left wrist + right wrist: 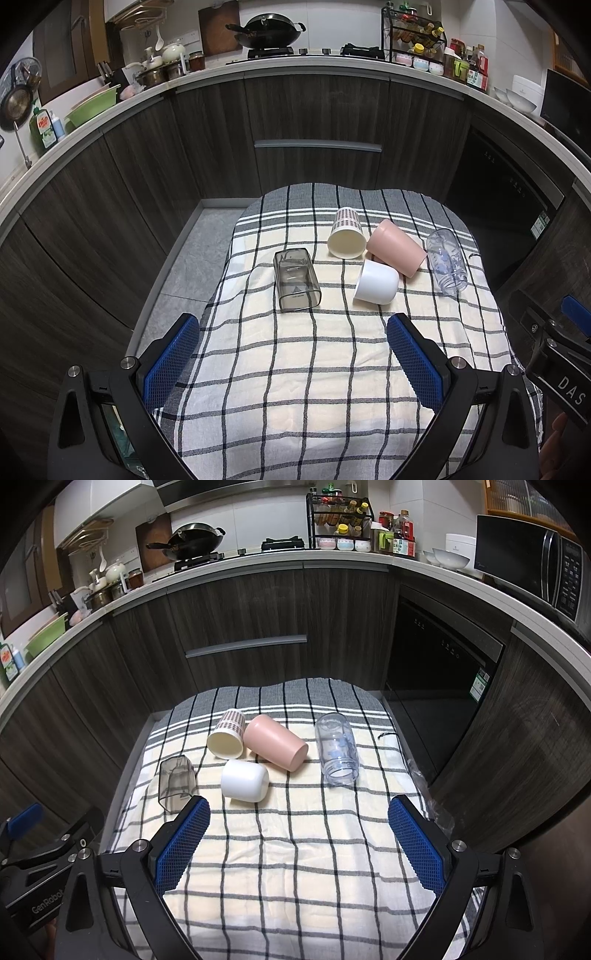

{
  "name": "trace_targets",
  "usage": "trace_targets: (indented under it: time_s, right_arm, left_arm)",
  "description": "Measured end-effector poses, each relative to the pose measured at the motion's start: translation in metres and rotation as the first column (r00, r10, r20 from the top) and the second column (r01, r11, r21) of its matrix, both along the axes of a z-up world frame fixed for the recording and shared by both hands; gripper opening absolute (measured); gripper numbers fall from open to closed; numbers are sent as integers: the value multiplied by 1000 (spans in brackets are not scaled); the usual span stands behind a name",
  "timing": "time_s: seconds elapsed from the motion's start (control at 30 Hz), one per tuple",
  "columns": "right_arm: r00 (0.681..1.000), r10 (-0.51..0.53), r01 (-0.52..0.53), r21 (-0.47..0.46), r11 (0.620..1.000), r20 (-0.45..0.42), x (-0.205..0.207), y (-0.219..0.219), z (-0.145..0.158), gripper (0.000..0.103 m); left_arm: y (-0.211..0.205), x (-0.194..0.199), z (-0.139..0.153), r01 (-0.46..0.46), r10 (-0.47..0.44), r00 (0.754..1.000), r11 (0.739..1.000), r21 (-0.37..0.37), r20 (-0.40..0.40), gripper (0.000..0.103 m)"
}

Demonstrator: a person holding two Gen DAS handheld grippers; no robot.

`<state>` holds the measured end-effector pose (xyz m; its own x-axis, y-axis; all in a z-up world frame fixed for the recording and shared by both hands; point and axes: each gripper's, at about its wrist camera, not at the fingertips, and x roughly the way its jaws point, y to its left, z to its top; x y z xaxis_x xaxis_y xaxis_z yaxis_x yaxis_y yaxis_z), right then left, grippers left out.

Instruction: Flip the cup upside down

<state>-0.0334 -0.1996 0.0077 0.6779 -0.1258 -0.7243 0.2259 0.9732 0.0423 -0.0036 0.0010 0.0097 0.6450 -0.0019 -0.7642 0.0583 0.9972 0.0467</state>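
Several cups lie on their sides on a checked cloth (314,369): a smoky square cup (295,278) (176,780), a white cup (376,281) (245,780), a pink cup (397,246) (276,741), a patterned cream cup (345,233) (227,734) and a clear bottle-like cup (447,260) (336,747). My left gripper (293,321) is open and empty, short of the smoky and white cups. My right gripper (299,805) is open and empty, just short of the white cup; its left finger (184,842) sits near the smoky cup.
The cloth covers a small table in front of dark kitchen cabinets (314,110). A grey floor (192,258) lies to the left. A dishwasher (436,672) stands at the right. The counter holds a wok (269,31), pots and bottles. The right gripper's body shows in the left wrist view (554,350).
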Motion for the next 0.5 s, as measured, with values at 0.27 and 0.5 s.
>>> trace_targets:
  time_s: [0.27, 0.5]
  right_arm:
    - [1000, -3, 3, 2, 1000, -3, 1, -1, -3, 97]
    - [1000, -9, 9, 0, 1000, -12, 8, -1, -13, 97]
  left_arm:
    - [1, 0, -3, -1, 1, 1000, 1000, 0, -4, 103]
    - [2, 9, -13, -5, 5, 1000, 1000, 4, -16, 103]
